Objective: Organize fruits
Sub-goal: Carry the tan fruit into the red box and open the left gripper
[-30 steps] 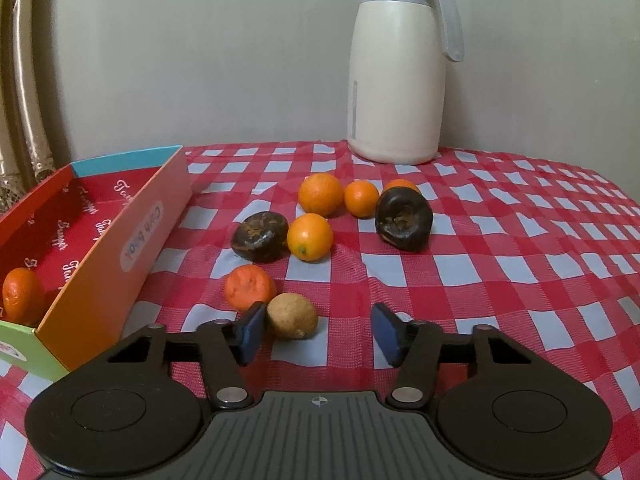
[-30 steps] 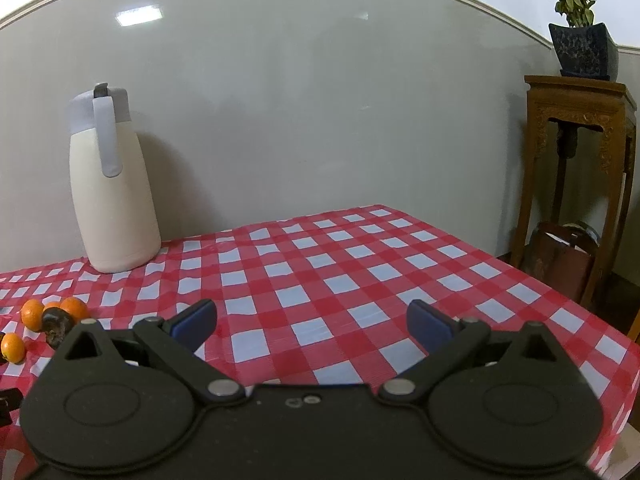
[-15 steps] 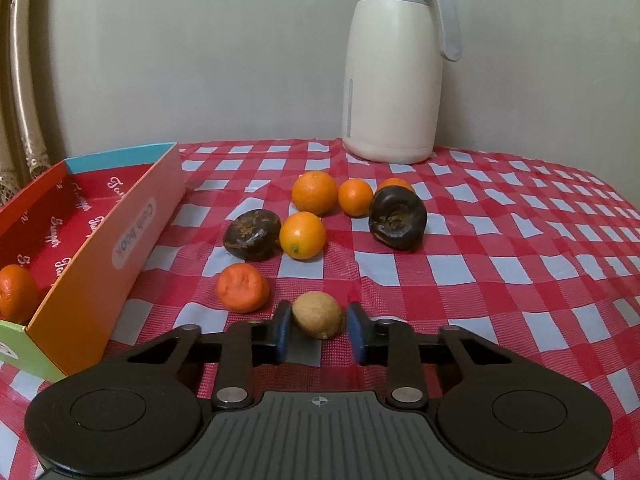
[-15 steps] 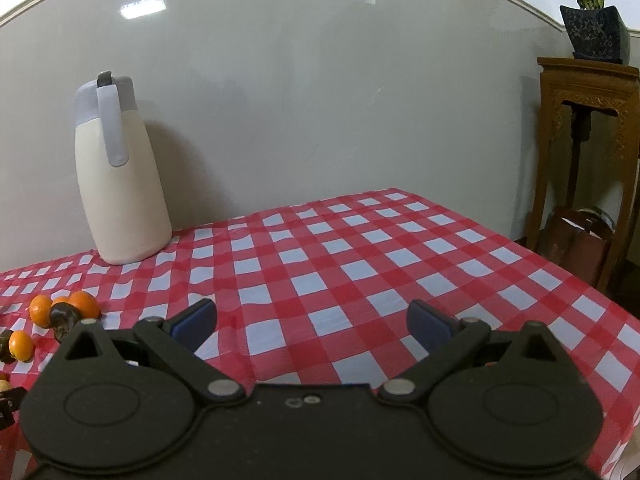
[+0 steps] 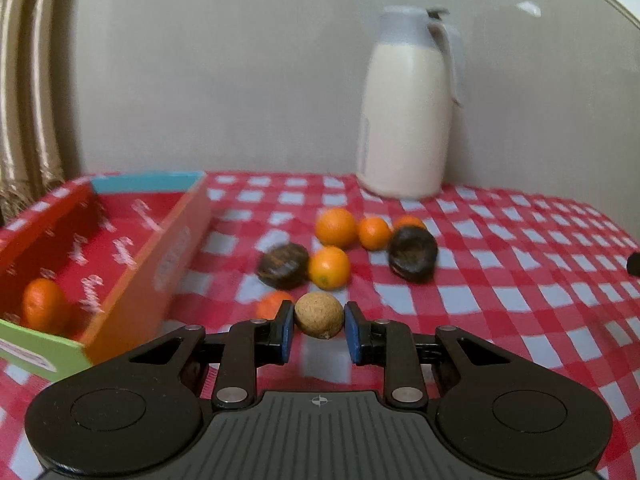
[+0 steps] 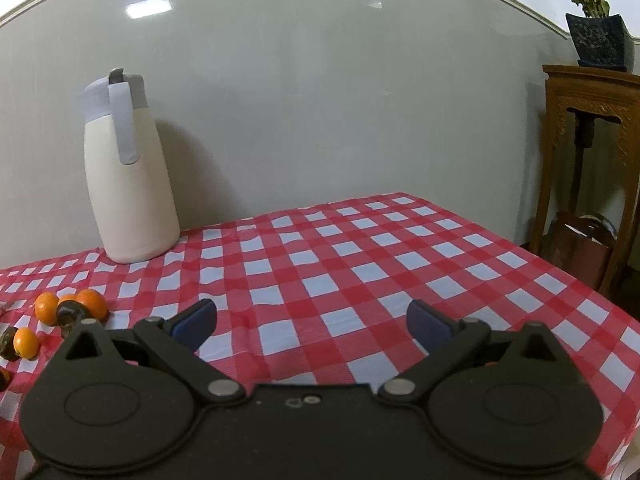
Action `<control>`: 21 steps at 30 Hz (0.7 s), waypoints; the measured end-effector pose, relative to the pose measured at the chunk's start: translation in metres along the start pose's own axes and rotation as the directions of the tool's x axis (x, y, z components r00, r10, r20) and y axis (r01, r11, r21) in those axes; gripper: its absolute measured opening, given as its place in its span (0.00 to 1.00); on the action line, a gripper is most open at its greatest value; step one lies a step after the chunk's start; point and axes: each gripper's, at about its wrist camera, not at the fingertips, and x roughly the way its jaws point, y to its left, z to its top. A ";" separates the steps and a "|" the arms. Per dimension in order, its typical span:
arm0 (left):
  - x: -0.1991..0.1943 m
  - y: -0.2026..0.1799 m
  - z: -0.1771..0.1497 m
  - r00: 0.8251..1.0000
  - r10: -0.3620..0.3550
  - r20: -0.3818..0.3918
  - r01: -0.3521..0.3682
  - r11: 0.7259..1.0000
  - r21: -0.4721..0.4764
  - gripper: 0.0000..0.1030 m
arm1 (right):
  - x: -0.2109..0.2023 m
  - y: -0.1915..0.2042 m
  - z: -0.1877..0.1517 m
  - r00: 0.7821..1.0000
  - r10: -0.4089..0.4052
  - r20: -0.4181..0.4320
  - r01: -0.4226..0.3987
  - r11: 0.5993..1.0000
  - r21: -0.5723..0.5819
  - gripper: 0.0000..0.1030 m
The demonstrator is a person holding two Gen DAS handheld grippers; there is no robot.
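Left wrist view has your left gripper with its jaws clamped on the tan fruit, one blue pad pressing on each side of it. Just behind the left pad a reddish-orange fruit peeks out on the checked surface. Farther toward the back edge lie three oranges, a fourth orange and two dark wrinkled fruits, loosely bunched together. Along the left edge sits the open red box with one orange fruit inside, near its near end. A cream jug stands at the back edge against the wall.

Right wrist view shows your right gripper with its jaws spread wide and nothing between them, over bare checked cloth near the right side of the surface. A wooden stand carrying a potted plant stands beyond the right edge.
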 end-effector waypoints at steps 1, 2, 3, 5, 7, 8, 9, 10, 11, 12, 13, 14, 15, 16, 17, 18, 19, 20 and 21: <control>-0.003 0.004 0.001 1.000 0.011 0.017 -0.011 1.000 -0.004 0.26 | 0.000 0.002 0.000 1.000 0.002 -0.002 -0.002 1.000 0.000 0.99; -0.007 0.008 0.002 0.999 0.024 0.033 -0.024 1.000 -0.007 0.26 | 0.001 0.005 -0.001 1.000 0.006 -0.004 -0.006 1.000 -0.002 0.99; -0.010 0.013 0.003 0.998 0.040 0.051 -0.039 0.999 -0.011 0.26 | 0.001 0.008 -0.001 1.000 0.009 -0.005 -0.009 1.000 -0.005 0.99; -0.016 0.022 0.006 0.994 0.070 0.083 -0.069 0.997 -0.021 0.26 | 0.001 0.014 -0.003 1.000 0.016 -0.008 -0.016 1.000 -0.016 0.99; -0.020 0.034 0.009 0.988 0.109 0.108 -0.105 0.994 -0.036 0.26 | 0.001 0.021 -0.004 1.000 0.026 -0.012 -0.026 0.999 -0.027 0.99; -0.021 0.039 0.010 0.985 0.128 0.117 -0.123 0.991 -0.044 0.26 | 0.001 0.025 -0.005 0.999 0.032 -0.013 -0.032 0.999 -0.031 0.99; -0.023 0.045 0.012 0.982 0.146 0.123 -0.141 0.989 -0.053 0.26 | 0.001 0.028 -0.005 0.999 0.038 -0.014 -0.038 0.999 -0.036 0.99; -0.023 0.052 0.013 0.979 0.163 0.125 -0.156 0.986 -0.060 0.26 | 0.001 0.033 -0.006 0.999 0.043 -0.015 -0.044 0.998 -0.041 0.99; -0.023 0.058 0.014 0.976 0.180 0.124 -0.172 0.983 -0.069 0.26 | 0.001 0.037 -0.007 0.999 0.049 -0.015 -0.050 0.998 -0.047 0.99; -0.022 0.064 0.015 0.974 0.192 0.119 -0.184 0.980 -0.077 0.26 | 0.001 0.041 -0.007 0.998 0.056 -0.016 -0.057 0.997 -0.052 0.99; -0.020 0.071 0.015 0.973 0.204 0.112 -0.195 0.977 -0.085 0.26 | 0.001 0.045 -0.008 0.998 0.062 -0.018 -0.063 0.996 -0.057 0.99; -0.019 0.077 0.016 0.971 0.217 0.105 -0.207 0.974 -0.093 0.26 | 0.000 0.050 -0.009 0.997 0.069 -0.020 -0.070 0.996 -0.062 0.99; -0.018 0.083 0.017 0.969 0.228 0.098 -0.218 0.971 -0.101 0.26 | 0.000 0.054 -0.009 0.997 0.076 -0.022 -0.077 0.995 -0.065 0.99; -0.017 0.088 0.016 0.967 0.238 0.093 -0.228 0.968 -0.109 0.26 | 0.000 0.058 -0.010 0.996 0.084 -0.024 -0.086 0.994 -0.070 0.99; -0.016 0.092 0.016 0.965 0.247 0.086 -0.237 0.965 -0.116 0.26 | 0.000 0.062 -0.010 0.996 0.091 -0.024 -0.093 0.993 -0.076 0.99; -0.014 0.098 0.016 0.964 0.253 0.075 -0.243 0.962 -0.127 0.26 | 0.000 0.066 -0.011 0.995 0.098 -0.023 -0.099 0.992 -0.083 0.99; -0.013 0.103 0.016 0.964 0.257 0.064 -0.246 0.959 -0.138 0.26 | 0.000 0.070 -0.011 0.994 0.103 -0.024 -0.104 0.991 -0.089 0.99; -0.011 0.108 0.016 0.964 0.260 0.051 -0.250 0.957 -0.150 0.26 | -0.001 0.074 -0.012 0.994 0.109 -0.024 -0.111 0.989 -0.093 0.99; -0.010 0.112 0.016 0.964 0.262 0.042 -0.253 0.954 -0.159 0.26 | -0.001 0.078 -0.012 0.993 0.117 -0.026 -0.119 0.988 -0.095 0.99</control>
